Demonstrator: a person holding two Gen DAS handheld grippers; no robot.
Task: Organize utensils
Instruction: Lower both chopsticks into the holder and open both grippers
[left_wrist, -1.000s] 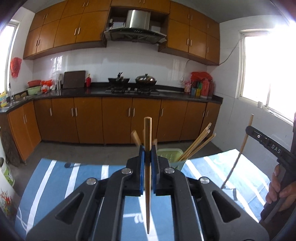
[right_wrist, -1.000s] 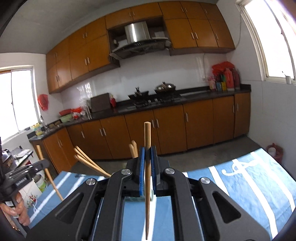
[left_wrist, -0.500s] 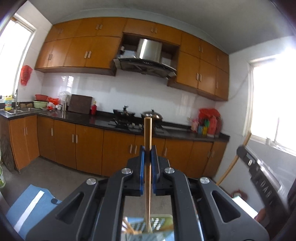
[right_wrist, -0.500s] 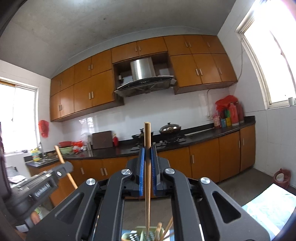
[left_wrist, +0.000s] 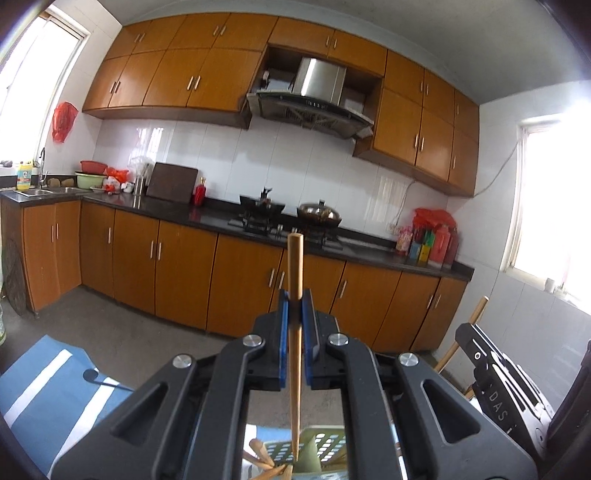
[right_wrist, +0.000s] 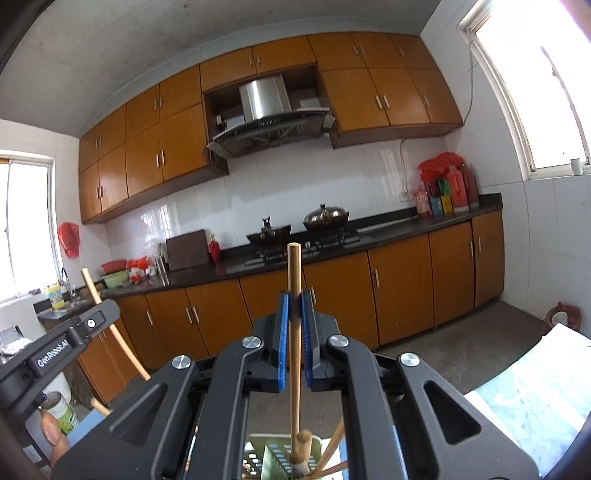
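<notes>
My left gripper (left_wrist: 294, 302) is shut on a wooden chopstick (left_wrist: 295, 332) held upright, its lower tip over the green perforated utensil holder (left_wrist: 325, 454) just below. My right gripper (right_wrist: 294, 304) is shut on another wooden chopstick (right_wrist: 294, 332), also upright, its lower end reaching into the same green holder (right_wrist: 280, 458), which has several wooden chopsticks (right_wrist: 304, 448) in it. The right gripper shows at the right edge of the left wrist view (left_wrist: 495, 387); the left gripper shows at the left edge of the right wrist view (right_wrist: 66, 343).
A blue and white striped cloth (left_wrist: 40, 398) covers the table, with a dark utensil (left_wrist: 99, 378) lying on it. Kitchen cabinets (left_wrist: 184, 273), a stove with pots (left_wrist: 291, 218) and a range hood lie beyond. A can (right_wrist: 61, 411) stands at lower left.
Both grippers have tilted up and moved over the green holder, each keeping its chopstick. The tabletop has dropped mostly out of view and the holder now sits directly under the chopstick tips.
</notes>
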